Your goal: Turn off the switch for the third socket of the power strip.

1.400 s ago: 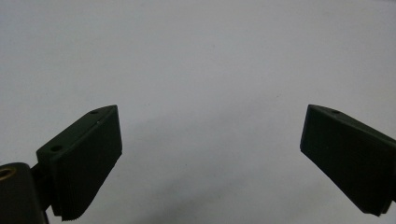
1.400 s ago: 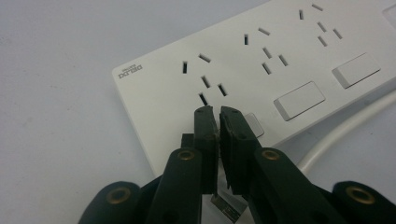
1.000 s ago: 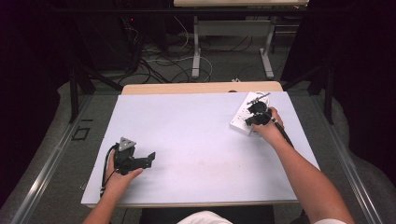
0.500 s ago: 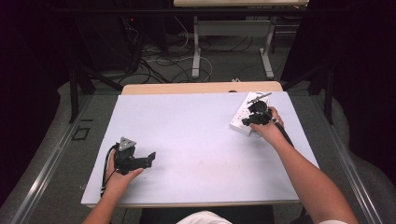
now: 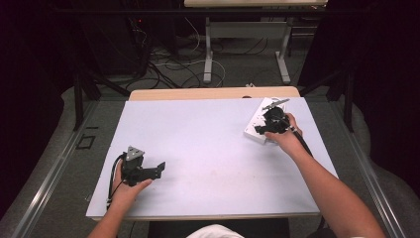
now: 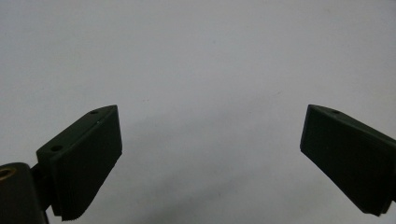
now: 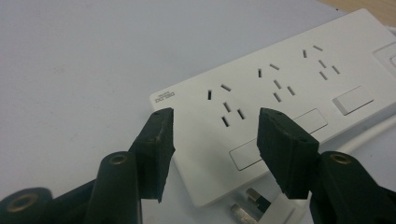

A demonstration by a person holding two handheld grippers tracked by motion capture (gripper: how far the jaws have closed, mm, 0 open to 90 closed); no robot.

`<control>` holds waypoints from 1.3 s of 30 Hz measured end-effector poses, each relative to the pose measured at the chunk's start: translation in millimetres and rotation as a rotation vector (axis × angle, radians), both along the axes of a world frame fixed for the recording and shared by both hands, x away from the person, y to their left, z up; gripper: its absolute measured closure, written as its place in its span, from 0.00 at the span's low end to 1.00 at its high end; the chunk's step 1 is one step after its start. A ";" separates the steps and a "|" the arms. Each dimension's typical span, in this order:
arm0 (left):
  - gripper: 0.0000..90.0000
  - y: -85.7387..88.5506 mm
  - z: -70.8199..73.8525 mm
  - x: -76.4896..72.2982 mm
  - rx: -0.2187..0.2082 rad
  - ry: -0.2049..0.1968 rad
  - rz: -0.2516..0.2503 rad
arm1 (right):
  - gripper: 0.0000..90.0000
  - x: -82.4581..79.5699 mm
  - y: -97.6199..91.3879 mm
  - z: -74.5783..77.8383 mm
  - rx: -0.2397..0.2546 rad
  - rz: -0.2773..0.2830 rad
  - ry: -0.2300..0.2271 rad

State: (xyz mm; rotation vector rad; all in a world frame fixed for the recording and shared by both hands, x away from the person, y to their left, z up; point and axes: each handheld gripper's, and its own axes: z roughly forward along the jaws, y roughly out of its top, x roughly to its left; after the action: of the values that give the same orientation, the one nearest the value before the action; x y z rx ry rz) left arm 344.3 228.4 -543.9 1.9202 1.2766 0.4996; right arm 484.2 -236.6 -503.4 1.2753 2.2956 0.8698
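While hovering over white power strip (image 7: 285, 88) at upper right of frame, right gripper (image 7: 215, 135) jaws apart; left gripper (image 6: 210, 158) wide apart, lower left, over bare table (image 5: 208, 134)

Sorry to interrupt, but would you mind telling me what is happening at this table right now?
A person sits at a white table with a two-jaw gripper in each hand. The right gripper is at the table's far right corner, its jaws open just above a white power strip, near the socket at the strip's end. A plug lies beside the strip. The left gripper rests open near the front left, holding nothing. Nothing is gripped yet.
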 end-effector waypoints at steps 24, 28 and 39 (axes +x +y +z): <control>0.06 1.2 0.3 1.5 0.001 -0.010 0.008 | 0.30 -24.9 13.6 18.8 0.060 -0.023 -0.054; 0.06 0.8 0.7 0.1 0.004 -0.011 0.012 | 0.26 -29.5 14.0 22.4 0.070 -0.009 -0.064; 0.06 1.6 1.3 -2.4 0.004 -0.011 0.021 | 0.19 -41.6 12.5 26.6 0.124 0.005 -0.084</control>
State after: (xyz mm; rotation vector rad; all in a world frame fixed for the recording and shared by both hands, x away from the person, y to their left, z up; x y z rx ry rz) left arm 342.0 230.0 -542.6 1.9062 1.2905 0.5232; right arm 442.6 -224.1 -476.9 1.2588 2.2102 1.0620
